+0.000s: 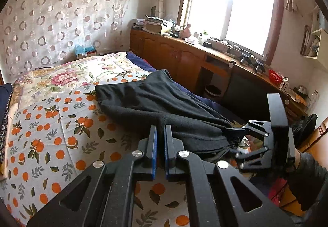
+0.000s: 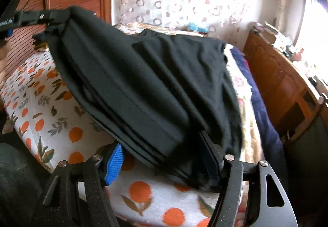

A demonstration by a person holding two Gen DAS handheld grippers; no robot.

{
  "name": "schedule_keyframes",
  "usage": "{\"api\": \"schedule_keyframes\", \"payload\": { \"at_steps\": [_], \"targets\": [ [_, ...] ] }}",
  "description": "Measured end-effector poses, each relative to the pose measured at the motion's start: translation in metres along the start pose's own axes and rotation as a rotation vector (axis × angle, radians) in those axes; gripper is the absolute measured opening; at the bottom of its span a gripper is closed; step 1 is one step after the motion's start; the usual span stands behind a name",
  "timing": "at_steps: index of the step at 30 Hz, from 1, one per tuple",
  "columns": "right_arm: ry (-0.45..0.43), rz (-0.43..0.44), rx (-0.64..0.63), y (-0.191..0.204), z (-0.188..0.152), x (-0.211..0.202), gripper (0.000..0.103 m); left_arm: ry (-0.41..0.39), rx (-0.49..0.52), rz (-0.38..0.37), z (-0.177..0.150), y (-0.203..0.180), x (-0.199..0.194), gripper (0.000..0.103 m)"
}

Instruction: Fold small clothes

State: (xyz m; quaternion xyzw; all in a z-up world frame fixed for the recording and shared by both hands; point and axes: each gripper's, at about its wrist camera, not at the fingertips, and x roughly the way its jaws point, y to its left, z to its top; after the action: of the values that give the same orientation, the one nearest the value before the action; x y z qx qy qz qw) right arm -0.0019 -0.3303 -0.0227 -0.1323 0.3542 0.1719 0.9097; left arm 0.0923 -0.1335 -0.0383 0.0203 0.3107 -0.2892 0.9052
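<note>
On the bed [image 1: 51, 124], over its orange-print sheet, a black garment [image 1: 155, 104] lies partly folded, its near edge lifted clear of the cover. The left tool [image 1: 161, 151] is closed to a thin slit, and in the right wrist view it pinches the garment's far bunched corner. The right tool [image 2: 164, 157] stands about half open with the stacked layers of the near edge between its fingers; whether the pads press on the cloth cannot be told. The fabric looks soft, light and limp, sagging between the two tools in loose pleats, so it will likely slump and unfold unless taken at corners or hems, all layers together.
</note>
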Motion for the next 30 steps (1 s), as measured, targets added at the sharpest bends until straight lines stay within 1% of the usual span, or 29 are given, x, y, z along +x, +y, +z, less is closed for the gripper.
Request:
{"api": "schedule_keyframes", "payload": {
  "at_steps": [1,2,3,4,7,13,18,25,30],
  "targets": [
    [-0.001,-0.005,0.007,-0.003,0.0,0.0,0.045,0.0,-0.001,0.002,0.0,0.001,0.0,0.006],
    [-0.002,-0.012,0.011,-0.006,0.001,0.0,0.039,0.0,-0.003,0.005,0.0,0.002,0.0,0.006],
    [-0.001,-0.02,0.012,-0.007,0.002,0.001,0.025,0.001,-0.006,0.005,0.0,0.004,0.001,0.006],
    [-0.003,-0.027,0.014,-0.009,0.004,0.004,0.015,0.001,-0.008,0.007,0.0,0.005,0.001,0.006],
    [-0.052,-0.025,0.041,-0.014,0.015,-0.001,0.007,0.001,-0.005,0.018,0.002,0.006,0.003,0.006],
    [-0.166,-0.044,0.066,-0.019,0.054,-0.011,0.005,0.0,0.046,0.057,0.028,0.02,0.013,0.006],
    [-0.225,-0.057,0.058,-0.026,0.085,-0.002,0.005,0.006,0.026,0.075,0.047,0.044,0.032,0.006],
    [-0.233,-0.07,-0.003,-0.035,0.123,0.034,0.005,0.026,-0.025,0.085,0.07,0.076,0.062,0.006],
    [-0.218,-0.068,-0.053,-0.041,0.142,0.073,0.005,0.048,-0.051,0.098,0.09,0.096,0.089,0.006]
  ]
}}
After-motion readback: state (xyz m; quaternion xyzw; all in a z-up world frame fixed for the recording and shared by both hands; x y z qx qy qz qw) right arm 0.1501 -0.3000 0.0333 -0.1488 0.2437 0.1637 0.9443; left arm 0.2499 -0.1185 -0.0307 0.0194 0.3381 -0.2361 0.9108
